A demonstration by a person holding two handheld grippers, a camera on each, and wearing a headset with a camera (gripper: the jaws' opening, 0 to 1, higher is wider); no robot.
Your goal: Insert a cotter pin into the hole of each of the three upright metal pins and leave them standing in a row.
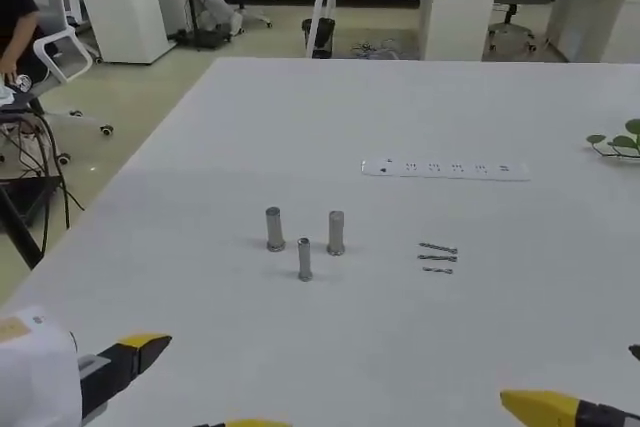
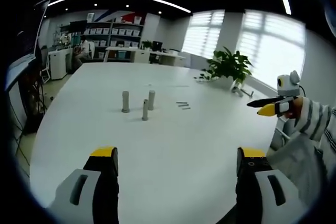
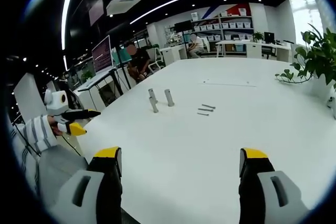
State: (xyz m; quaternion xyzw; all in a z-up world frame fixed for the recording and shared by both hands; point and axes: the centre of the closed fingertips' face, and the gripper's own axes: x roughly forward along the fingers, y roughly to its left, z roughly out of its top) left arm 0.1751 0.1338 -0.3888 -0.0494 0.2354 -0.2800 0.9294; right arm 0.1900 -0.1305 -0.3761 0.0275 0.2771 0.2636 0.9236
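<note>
The left hand-held gripper (image 2: 177, 162) is held over the near part of the bench (image 1: 400, 347), and its jaws are seen spread wide with nothing caught between them. The right hand-held gripper (image 3: 180, 162) is carried the same way, jaws wide apart and bare. Well ahead of both, the three metal pins (image 1: 336, 233) are found standing upright on the bench, grouped in a small triangle rather than a line. Two are placed side by side at the back, and the third pin (image 1: 305, 259) is set closer to the hand-held grippers, between those two. Their holes cannot be made out. The cotter pins (image 1: 438, 258), three of them, are laid flat on the right hand-held gripper's side of the cluster, apart from it. Farther off, a white power strip (image 1: 445, 169) is seen lying across the bench.
</note>
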